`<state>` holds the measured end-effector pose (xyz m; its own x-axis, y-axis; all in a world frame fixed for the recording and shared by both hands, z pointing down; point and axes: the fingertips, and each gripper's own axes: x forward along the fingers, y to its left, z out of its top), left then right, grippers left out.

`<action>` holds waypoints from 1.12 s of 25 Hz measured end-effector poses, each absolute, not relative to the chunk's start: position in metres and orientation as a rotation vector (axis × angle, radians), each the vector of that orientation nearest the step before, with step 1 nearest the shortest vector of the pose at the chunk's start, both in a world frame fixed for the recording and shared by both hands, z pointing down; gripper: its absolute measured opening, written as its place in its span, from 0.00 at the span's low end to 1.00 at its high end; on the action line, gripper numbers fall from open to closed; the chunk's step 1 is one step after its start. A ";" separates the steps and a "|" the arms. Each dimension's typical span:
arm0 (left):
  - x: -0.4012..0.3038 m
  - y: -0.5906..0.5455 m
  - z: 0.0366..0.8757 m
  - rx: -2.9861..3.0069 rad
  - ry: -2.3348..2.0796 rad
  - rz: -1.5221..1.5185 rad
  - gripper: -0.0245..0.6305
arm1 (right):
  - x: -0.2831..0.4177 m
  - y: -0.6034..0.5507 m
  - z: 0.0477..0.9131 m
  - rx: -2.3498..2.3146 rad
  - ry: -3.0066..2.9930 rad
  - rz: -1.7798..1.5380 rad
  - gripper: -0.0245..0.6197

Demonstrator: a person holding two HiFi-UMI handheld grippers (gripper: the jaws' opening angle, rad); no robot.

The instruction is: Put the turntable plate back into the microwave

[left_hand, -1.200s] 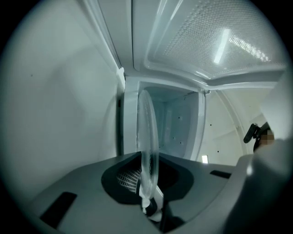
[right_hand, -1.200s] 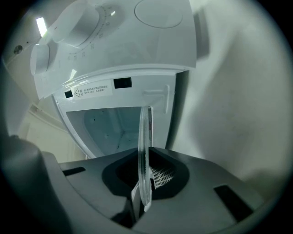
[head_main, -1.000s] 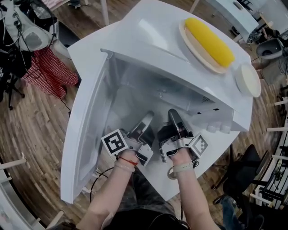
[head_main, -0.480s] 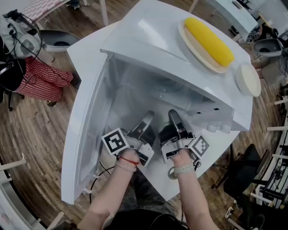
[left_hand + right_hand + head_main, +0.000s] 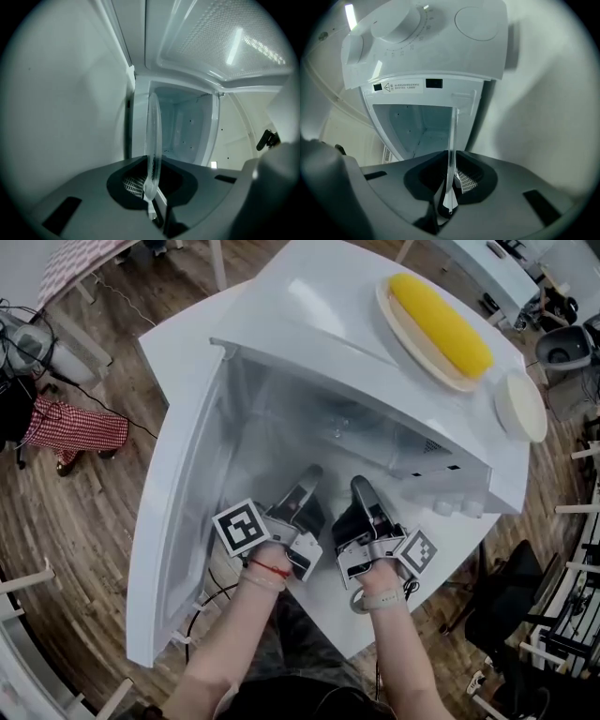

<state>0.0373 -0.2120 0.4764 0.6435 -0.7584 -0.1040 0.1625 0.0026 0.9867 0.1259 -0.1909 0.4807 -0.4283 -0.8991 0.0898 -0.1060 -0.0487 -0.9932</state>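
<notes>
while the glass turntable plate (image 5: 153,140) sits at the mouth of the microwave (image 5: 300,306) cavity, the left gripper (image 5: 150,199) and right gripper (image 5: 449,199) each clamp its near rim. best to hold both level, slide it in clear of the open door (image 5: 178,512), and release only once it rests centred on the floor.

Two hand-held grippers (image 5: 307,482) (image 5: 360,489), one turntable plate (image 5: 152,136), one microwave (image 5: 319,306).

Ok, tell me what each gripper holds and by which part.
The left gripper and right gripper are both shut on the glass turntable plate, each pinching its rim, seen edge-on.
</notes>
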 end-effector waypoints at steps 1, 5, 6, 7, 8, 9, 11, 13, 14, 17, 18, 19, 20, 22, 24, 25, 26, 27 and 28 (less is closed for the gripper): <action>0.038 -0.214 0.477 1.390 -0.547 -0.779 0.10 | 0.125 -0.191 0.480 -1.083 1.573 -1.546 0.11; 0.038 -0.220 0.478 1.388 -0.552 -0.778 0.10 | 0.121 -0.190 0.479 -1.067 1.586 -1.554 0.11; 0.039 -0.221 0.478 1.388 -0.553 -0.778 0.09 | 0.120 -0.190 0.479 -1.065 1.589 -1.556 0.11; 0.039 -0.223 0.478 1.388 -0.553 -0.778 0.09 | 0.119 -0.190 0.480 -1.064 1.589 -1.560 0.11; 0.039 -0.224 0.478 1.388 -0.554 -0.779 0.09 | 0.118 -0.190 0.480 -1.065 1.585 -1.564 0.11; 0.039 -0.225 0.478 1.388 -0.554 -0.780 0.09 | 0.118 -0.191 0.481 -1.067 1.577 -1.569 0.11; 0.039 -0.226 0.477 1.389 -0.556 -0.784 0.10 | 0.118 -0.192 0.482 -1.060 1.545 -1.581 0.11; 0.039 -0.228 0.476 1.396 -0.560 -0.784 0.10 | 0.118 -0.193 0.483 -1.045 1.501 -1.590 0.11; 0.039 -0.228 0.476 1.400 -0.561 -0.785 0.10 | 0.118 -0.194 0.483 -1.042 1.486 -1.591 0.11; 0.037 -0.230 0.477 1.394 -0.564 -0.797 0.10 | 0.116 -0.196 0.483 -1.046 1.466 -1.589 0.11; 0.037 -0.231 0.477 1.387 -0.563 -0.804 0.10 | 0.116 -0.197 0.483 -1.047 1.462 -1.588 0.11; 0.036 -0.232 0.477 1.382 -0.563 -0.809 0.10 | 0.116 -0.198 0.483 -1.047 1.459 -1.586 0.11; 0.036 -0.232 0.476 1.380 -0.562 -0.813 0.10 | 0.117 -0.199 0.483 -1.049 1.456 -1.583 0.11; 0.037 -0.231 0.475 1.378 -0.552 -0.815 0.10 | 0.119 -0.201 0.484 -1.056 1.449 -1.579 0.11; 0.038 -0.230 0.474 1.376 -0.545 -0.815 0.10 | 0.120 -0.202 0.484 -1.061 1.448 -1.579 0.11; 0.037 -0.229 0.474 1.376 -0.545 -0.815 0.10 | 0.120 -0.203 0.484 -1.063 1.449 -1.580 0.11; 0.037 -0.228 0.474 1.377 -0.545 -0.813 0.10 | 0.120 -0.203 0.484 -1.065 1.448 -1.580 0.11; 0.037 -0.228 0.475 1.378 -0.545 -0.809 0.10 | 0.120 -0.204 0.484 -1.066 1.446 -1.579 0.11; 0.037 -0.227 0.475 1.380 -0.544 -0.806 0.10 | 0.121 -0.204 0.484 -1.067 1.441 -1.578 0.11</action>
<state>0.0374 -0.2271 0.4748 0.6293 -0.7685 -0.1155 0.1797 -0.0007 0.9837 0.1209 -0.2039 0.4844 -0.3849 -0.9178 0.0980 -0.0146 -0.1002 -0.9949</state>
